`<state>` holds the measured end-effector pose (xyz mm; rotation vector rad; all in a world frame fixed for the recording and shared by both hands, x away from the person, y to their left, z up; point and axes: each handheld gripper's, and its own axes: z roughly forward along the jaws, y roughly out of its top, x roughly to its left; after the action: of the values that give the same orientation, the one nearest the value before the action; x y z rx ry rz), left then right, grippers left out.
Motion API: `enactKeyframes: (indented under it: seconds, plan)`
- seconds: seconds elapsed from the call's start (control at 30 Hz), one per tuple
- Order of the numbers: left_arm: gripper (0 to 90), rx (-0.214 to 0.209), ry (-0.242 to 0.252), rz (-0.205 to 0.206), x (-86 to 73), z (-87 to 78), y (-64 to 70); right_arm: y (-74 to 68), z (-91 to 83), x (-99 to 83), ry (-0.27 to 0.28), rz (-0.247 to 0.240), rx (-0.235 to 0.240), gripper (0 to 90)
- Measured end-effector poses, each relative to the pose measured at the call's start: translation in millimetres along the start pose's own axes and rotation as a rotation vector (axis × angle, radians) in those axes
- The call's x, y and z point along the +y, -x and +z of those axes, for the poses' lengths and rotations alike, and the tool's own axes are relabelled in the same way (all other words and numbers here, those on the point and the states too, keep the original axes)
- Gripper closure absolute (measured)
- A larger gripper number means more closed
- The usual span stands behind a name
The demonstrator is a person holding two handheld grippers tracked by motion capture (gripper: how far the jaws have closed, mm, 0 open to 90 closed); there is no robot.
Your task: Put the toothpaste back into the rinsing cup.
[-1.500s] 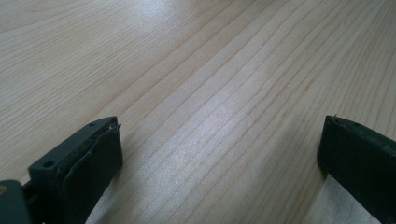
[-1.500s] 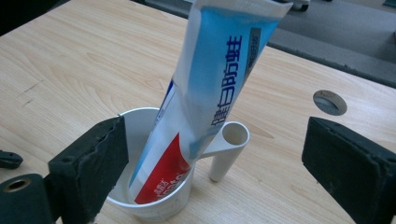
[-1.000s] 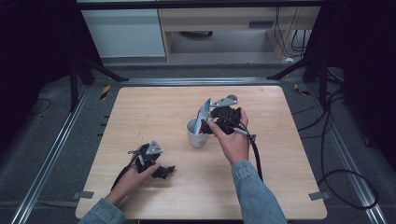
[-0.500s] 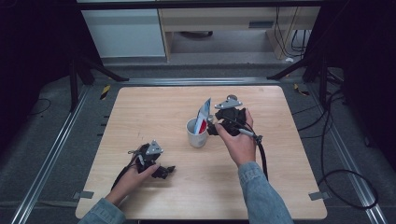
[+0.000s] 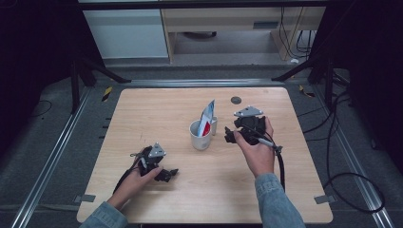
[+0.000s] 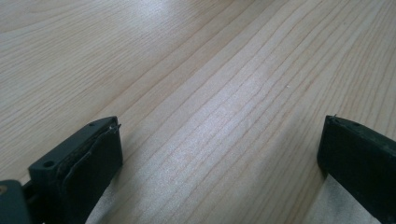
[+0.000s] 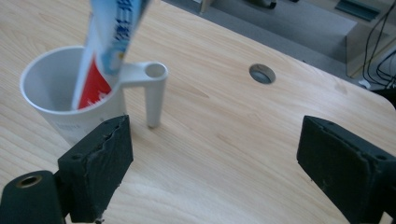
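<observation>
**Toothpaste tube stood in the cup, both grippers empty**

The toothpaste tube (image 5: pixel 206 118) stood upright in the white cup (image 5: pixel 199 135), leaning slightly, its flat crimped end rising well above the rim. The right gripper view gave what the high view could not: blue lettering on the tube's glossy white skin, a red band (image 7: pixel 93 88) low down inside the cup, and the cup's smooth plastic wall with a straight post-like handle (image 7: pixel 152 93) ending in a small ring. The high view alone placed the cup near the middle of the pale wooden table (image 5: pixel 142 109).

The right gripper (image 5: pixel 233 135) sat just to the right of the cup, apart from it, its jaws spread wide with nothing between them; their black pads looked rough and worn at the edges. A round grey grommet (image 7: pixel 262 73) lay in the tabletop beyond the cup.

The left gripper (image 5: pixel 168 175) rested well to the left of the cup and nearer the person, also gaping over bare, fine-grained wood.
</observation>
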<state>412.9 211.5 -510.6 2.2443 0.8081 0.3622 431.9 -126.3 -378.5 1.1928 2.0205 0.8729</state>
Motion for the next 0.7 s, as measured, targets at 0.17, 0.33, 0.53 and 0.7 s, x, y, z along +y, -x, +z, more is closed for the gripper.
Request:
enactKeyframes:
  seconds: [0.17,0.33,0.53,0.7]
  plan:
    - [0.0,0.000,-0.001,-0.001,0.3,0.3,0.1,14.3,-5.5,-14.5,-0.013,0.023,-0.012,11.8]
    - [0.0,-0.001,0.000,-0.001,0.5,0.5,0.2,26.9,-9.8,-30.2,-0.034,0.034,-0.021,12.0]
    - [0.0,-0.001,0.000,-0.001,0.5,0.5,0.2,41.3,-10.3,-52.4,-0.063,0.051,-0.035,12.3]
    - [0.0,-0.001,0.000,-0.001,0.5,0.6,0.2,48.1,-7.5,-64.9,-0.079,0.047,-0.047,12.6]
